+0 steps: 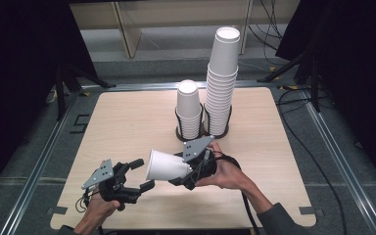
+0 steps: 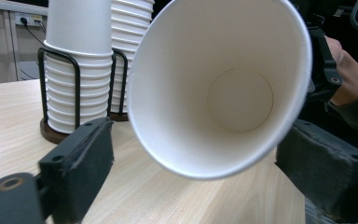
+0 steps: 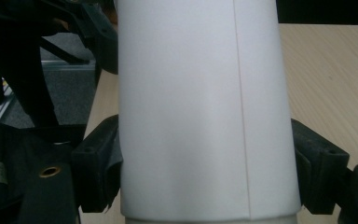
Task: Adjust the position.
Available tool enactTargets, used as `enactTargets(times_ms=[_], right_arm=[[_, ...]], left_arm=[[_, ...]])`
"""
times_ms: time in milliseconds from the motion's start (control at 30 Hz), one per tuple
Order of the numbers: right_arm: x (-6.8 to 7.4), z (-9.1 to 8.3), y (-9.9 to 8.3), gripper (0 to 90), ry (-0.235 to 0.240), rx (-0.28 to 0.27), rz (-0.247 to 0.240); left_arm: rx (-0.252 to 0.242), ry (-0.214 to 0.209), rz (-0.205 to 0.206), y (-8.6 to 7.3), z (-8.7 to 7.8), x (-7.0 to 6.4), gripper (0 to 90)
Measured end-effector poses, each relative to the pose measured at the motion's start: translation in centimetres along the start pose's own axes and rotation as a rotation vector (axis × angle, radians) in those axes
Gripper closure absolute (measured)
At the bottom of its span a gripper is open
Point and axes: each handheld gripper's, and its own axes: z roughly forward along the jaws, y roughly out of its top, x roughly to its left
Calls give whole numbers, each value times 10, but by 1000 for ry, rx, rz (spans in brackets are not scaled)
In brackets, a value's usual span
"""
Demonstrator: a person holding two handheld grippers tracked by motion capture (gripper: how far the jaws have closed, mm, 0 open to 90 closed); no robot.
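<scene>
Jaws clamped on unprinted paper cup

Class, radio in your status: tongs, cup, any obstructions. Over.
Right tongs shut on white paper cup, held sideways. Left tongs open, facing its mouth. Two white cup stacks in black wire holders stand behind, apart.

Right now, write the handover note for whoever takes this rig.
Right gripper: shut on the white paper cup, held on its side above the table, mouth toward the left gripper.
Left gripper: open, jaws either side of the cup's rim, not gripping.
Two cup stacks stand in black wire holders at the table's far side: short stack, tall stack.
Done: one cup in hand.
Left: probably pass it to the left gripper.
</scene>
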Motion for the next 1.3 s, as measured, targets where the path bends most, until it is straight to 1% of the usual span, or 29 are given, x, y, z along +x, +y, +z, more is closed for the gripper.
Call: enactTargets(times_ms=[67, 100, 133, 167, 200, 267, 300, 333, 367, 400, 433, 467, 500, 600, 633, 667, 700, 833, 900, 933, 1000, 1067, 1133, 1200, 1300], right_arm=[[1, 2, 0, 241, 10, -7, -5], [1, 2, 1, 240, 7, -13, -19], [2, 4, 1, 241, 19, -14, -14], [4, 4, 0, 240, 25, -6, 17], [5, 5, 0, 241, 30, -2, 25], [4, 9, 0, 241, 33, -20, -21], [5, 11, 0, 240, 49, -23, -7], [6, 12, 0, 241, 57, -26, -6], [6, 14, 1, 240, 55, -29, -24], [8, 15, 0, 241, 62, -26, 0], [8, 17, 1, 240, 70, -36, -23], [8, 19, 1, 241, 74, -39, -31], [10, 20, 1, 241, 80, -36, -22], [12, 23, 2, 240, 95, -41, -24], [12, 24, 2, 240, 100, -43, -21], [12, 24, 2, 240, 106, -48, -17], [12, 24, 2, 239, 109, -52, -15], [11, 26, 1, 239, 112, -60, -23], [10, 25, 0, 239, 112, -59, -30], [11, 26, -1, 240, 125, -57, -12], [9, 25, -2, 240, 133, -68, -4], [9, 25, -3, 240, 128, -71, -6], [8, 26, -3, 235, 129, -65, -7], [7, 27, -5, 225, 134, -55, -4], [7, 27, -6, 205, 116, -34, -2]], left_arm=[[-4, 1, -2, 0, 1, -2, 59], [-6, -4, 3, 0, 2, -2, 45], [-8, -3, 4, 0, 2, -2, 32], [-6, -2, 8, 0, 2, -2, 21], [-9, -3, 8, 0, 2, -3, 12], [-11, -8, 12, 1, 1, -3, 0], [-14, -16, 13, 1, 1, -4, 0], [-19, -21, 13, 1, 2, -5, 0], [-19, -22, 16, 1, 2, -6, 0], [-19, -26, 16, 1, 2, -6, 0], [-19, -30, 19, 1, 3, -7, 0], [-18, -33, 22, 1, 3, -8, 0], [-19, -38, 20, 1, 4, -8, 0], [-20, -48, 28, 1, 4, -9, 0], [-30, -55, 29, 0, 4, -9, 0], [-34, -58, 40, 1, 3, -9, 0], [-39, -61, 41, 1, 2, -9, 6], [-53, -73, 16, 2, 1, -8, 31], [-55, -92, 14, 3, 0, -7, 52], [-52, -97, 11, 4, -1, -6, 64], [-57, -100, 2, 5, -2, -6, 84], [-51, -99, 5, 6, -2, -6, 96], [-49, -107, 9, 6, -2, -5, 109], [-42, -103, 21, 6, -2, -6, 123], [-23, -94, 34, 5, -1, -7, 131]])
